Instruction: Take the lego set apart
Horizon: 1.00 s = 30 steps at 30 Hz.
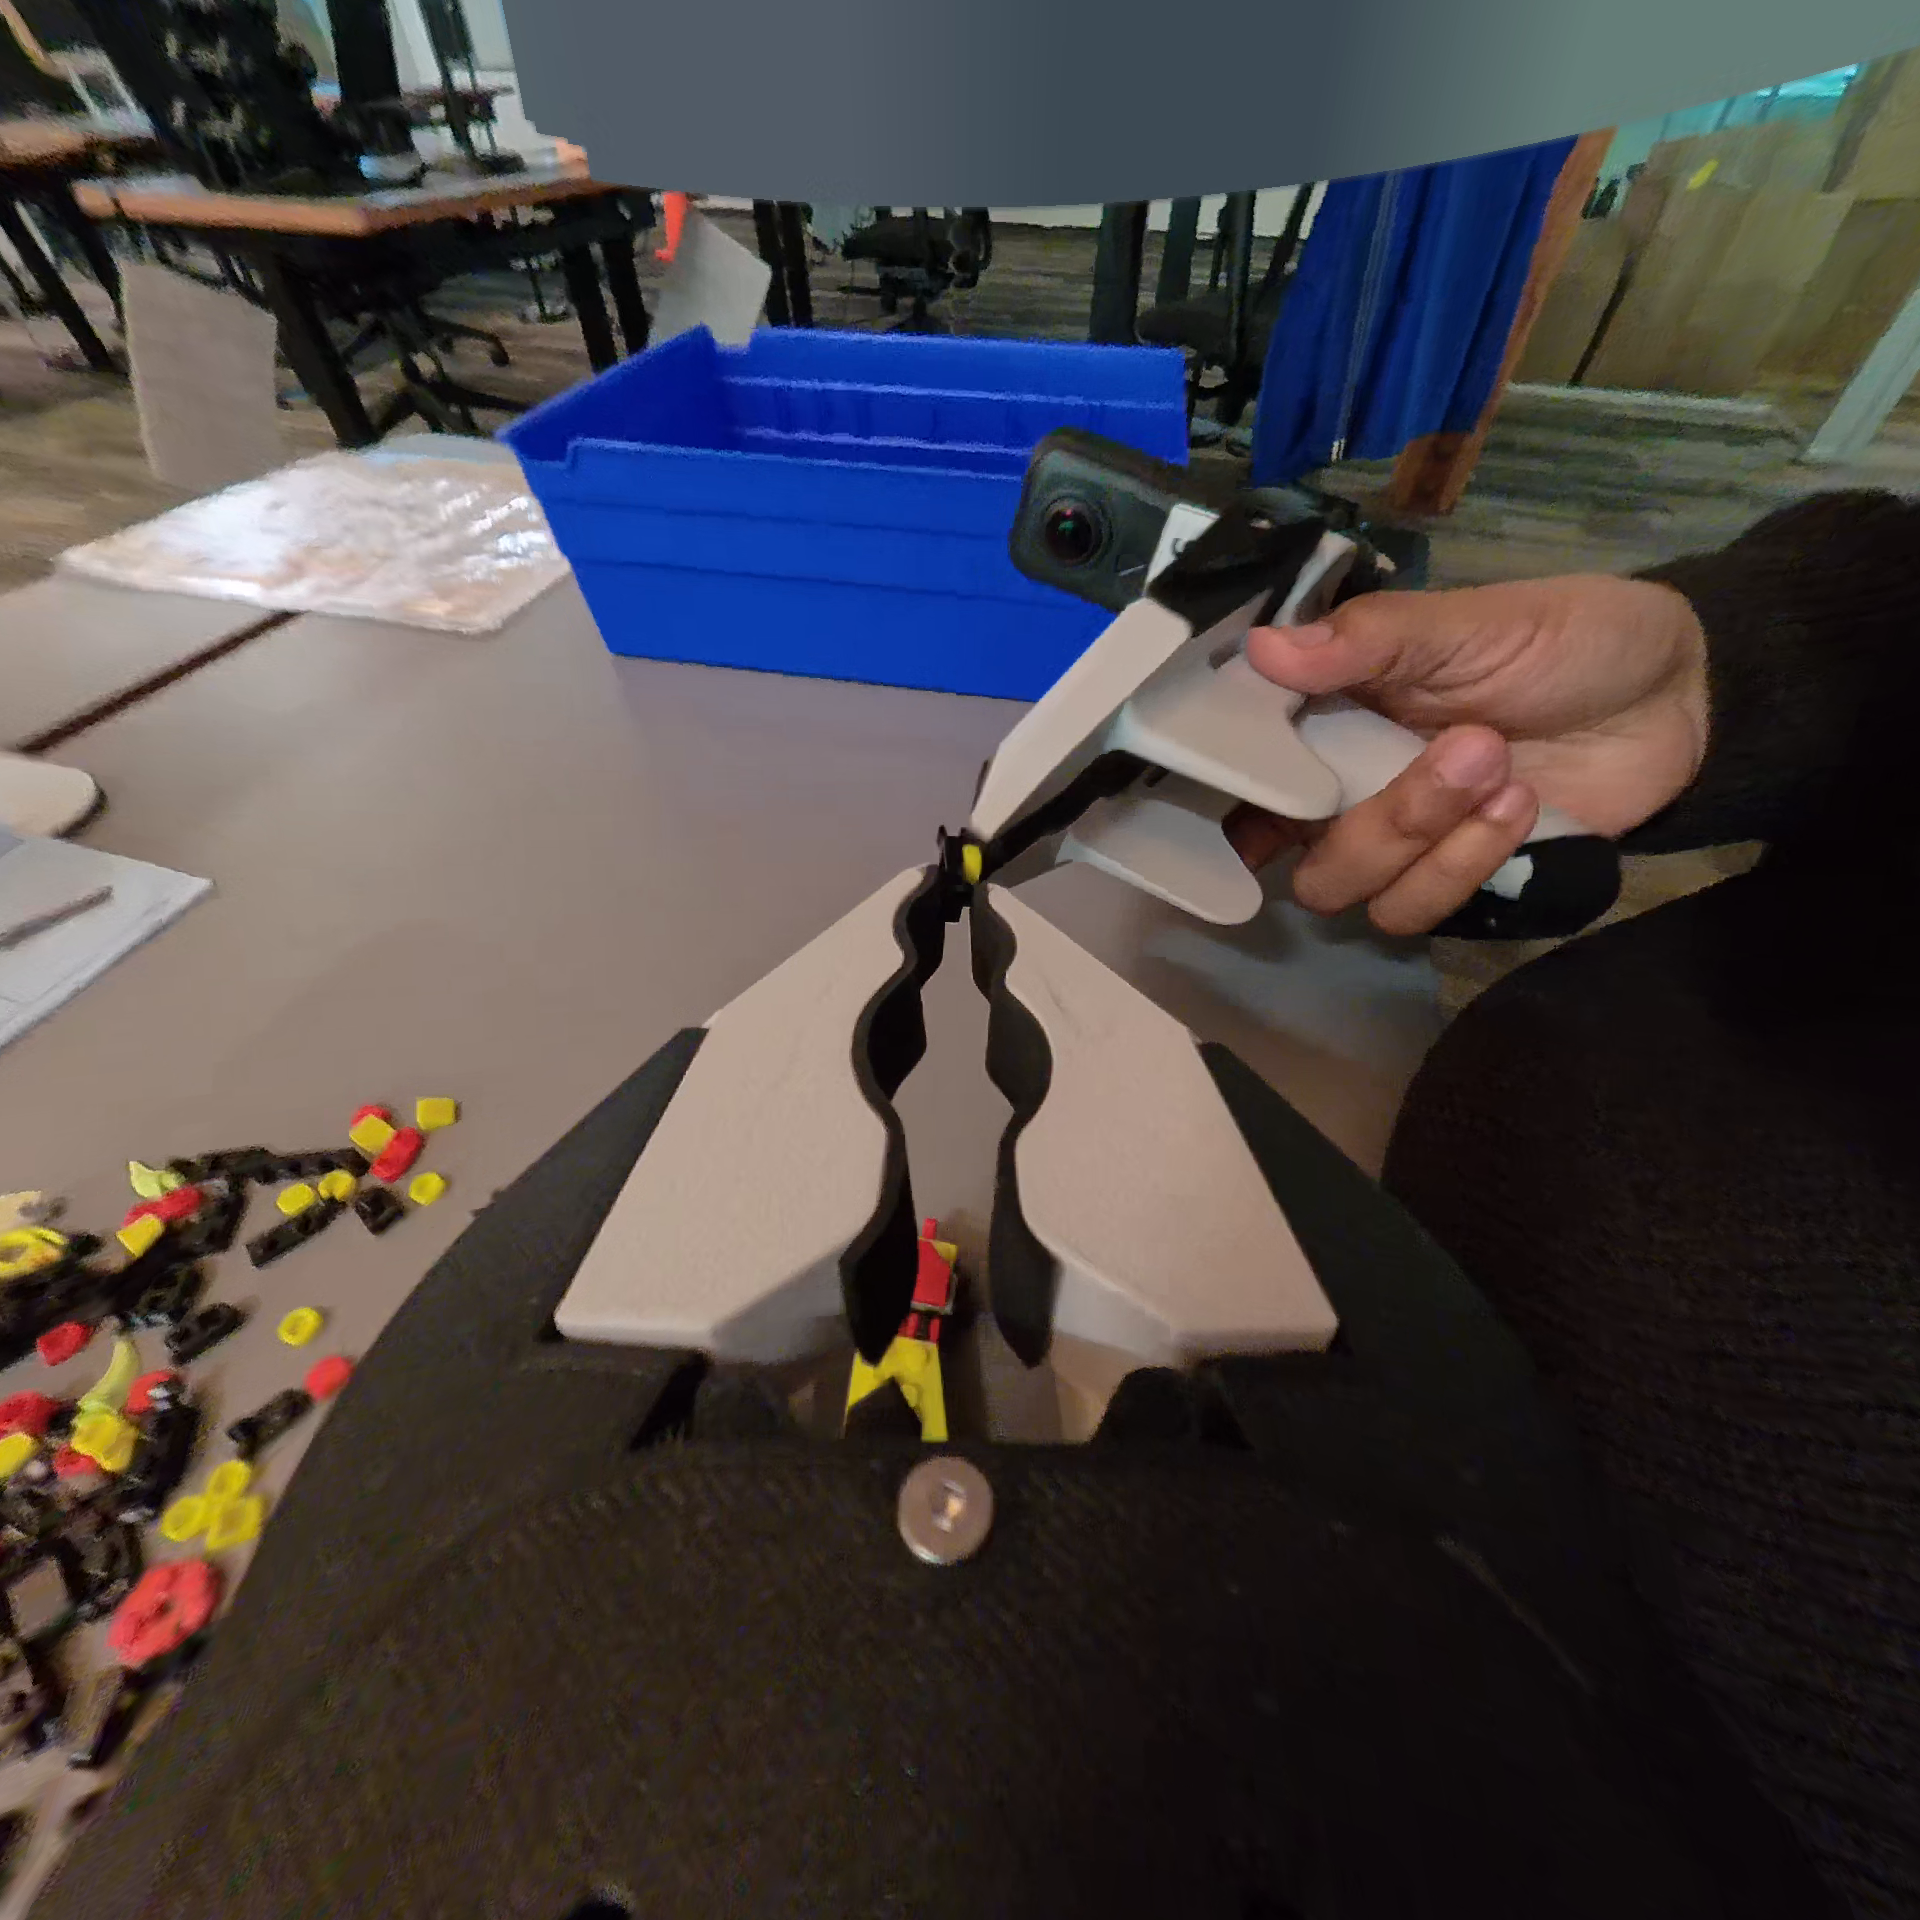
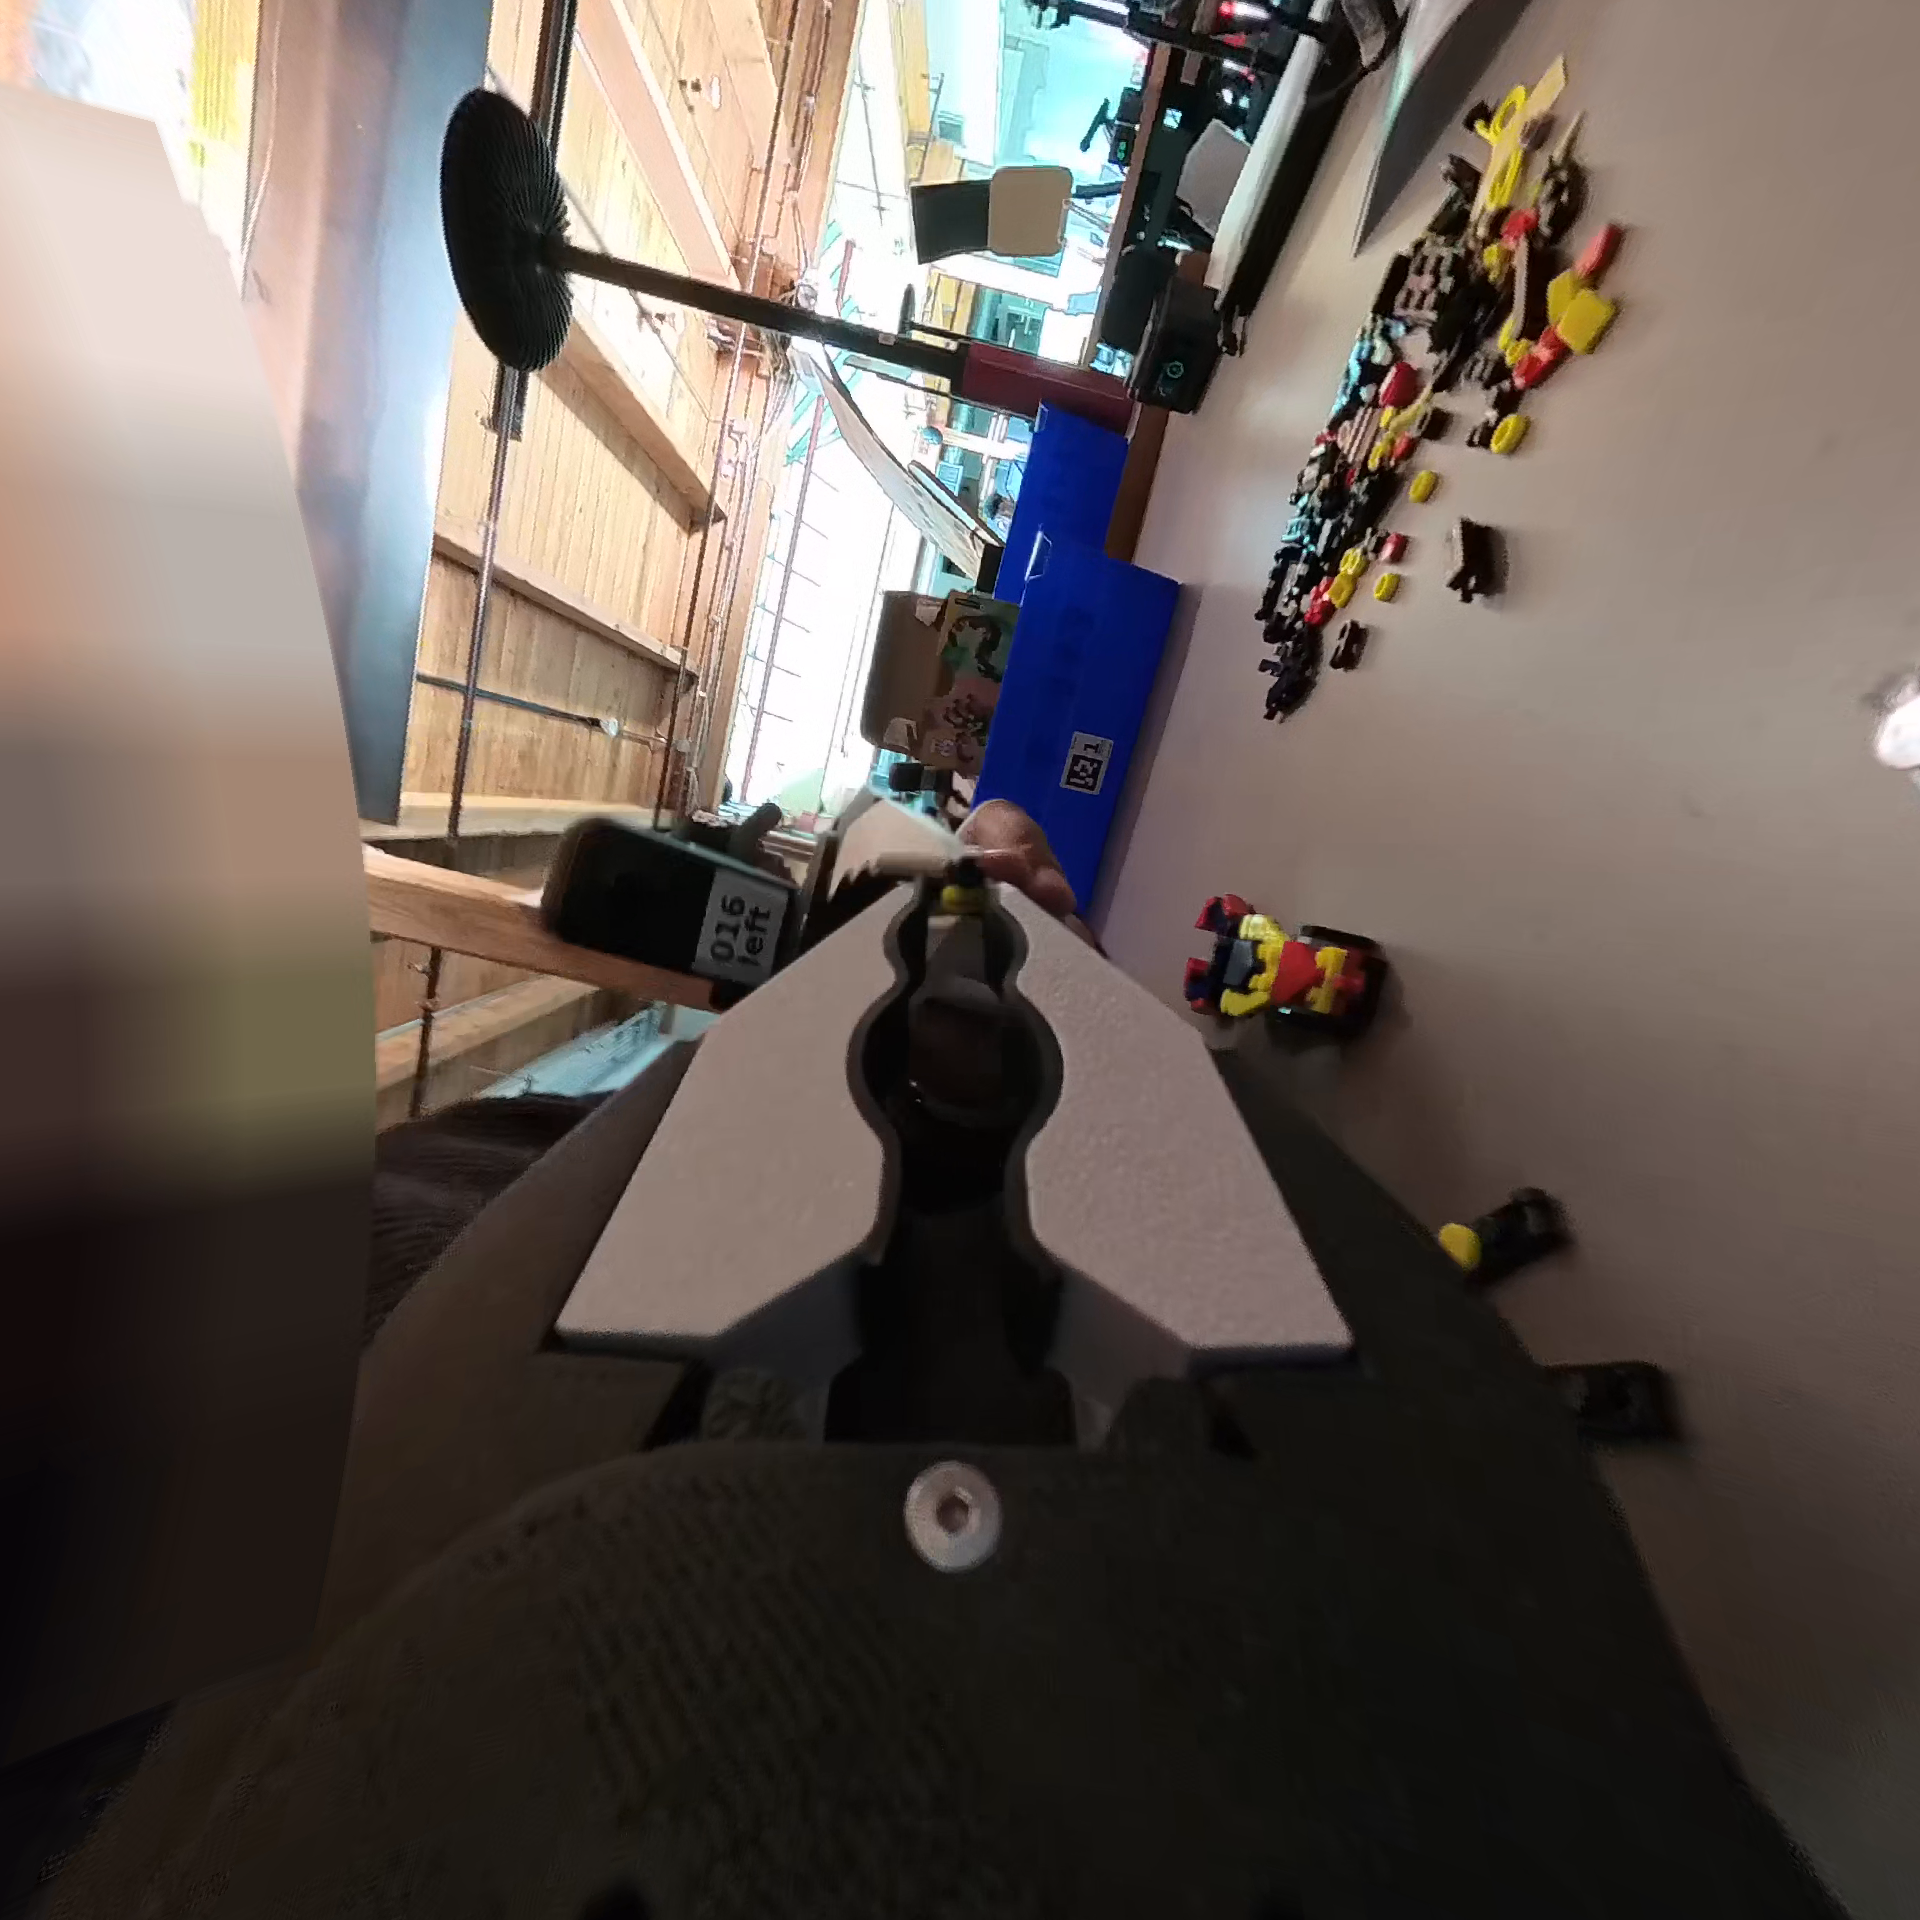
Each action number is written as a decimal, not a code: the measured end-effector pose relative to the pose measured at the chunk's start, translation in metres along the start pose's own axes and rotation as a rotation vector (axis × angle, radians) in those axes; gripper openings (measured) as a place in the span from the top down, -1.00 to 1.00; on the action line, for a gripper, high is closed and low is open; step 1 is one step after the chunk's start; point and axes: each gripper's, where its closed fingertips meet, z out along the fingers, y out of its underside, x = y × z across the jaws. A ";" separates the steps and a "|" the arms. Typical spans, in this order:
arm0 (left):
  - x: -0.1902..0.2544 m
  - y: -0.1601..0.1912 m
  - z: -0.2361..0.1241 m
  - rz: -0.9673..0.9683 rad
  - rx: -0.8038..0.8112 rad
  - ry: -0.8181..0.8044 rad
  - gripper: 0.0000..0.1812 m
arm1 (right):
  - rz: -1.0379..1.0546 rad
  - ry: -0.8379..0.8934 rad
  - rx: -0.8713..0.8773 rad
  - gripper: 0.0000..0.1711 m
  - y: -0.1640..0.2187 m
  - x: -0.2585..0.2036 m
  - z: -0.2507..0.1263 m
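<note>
Small black-and-yellow lego piece [image 1: 961, 868] clamped between both grippers' fingers [image 1: 914, 935], tip to tip

- Left gripper [image 1: 954, 883]: fingers [image 1: 790, 1122] matt pale-grey plastic, fine layered grain; inner pads black, rubbery-looking.
- Gripper body [image 1: 935, 1714]: black, rough ridged texture; bright metal screw [image 1: 943, 1509].
- Loose lego pieces [image 1: 156, 1351]: glossy plastic, red, yellow, black.
- Bin [image 1: 831, 509]: smooth blue plastic, slight sheen.
- Table [image 1: 520, 831]: smooth matt grey-beige.
- Sleeve [image 1: 1662, 1351]: dark knitted cloth.
</note>
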 end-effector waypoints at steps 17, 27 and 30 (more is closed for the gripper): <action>0.034 0.010 -0.003 -1.160 -0.059 0.671 0.99 | -1.659 0.269 -0.433 0.77 0.037 -0.009 -0.024; 0.057 0.013 -0.008 -1.130 -0.143 0.789 0.99 | -1.677 0.198 -0.516 0.93 0.054 -0.008 -0.026; 0.060 0.013 -0.010 -1.130 -0.153 0.815 0.99 | -1.709 0.181 -0.521 0.93 0.058 -0.010 -0.026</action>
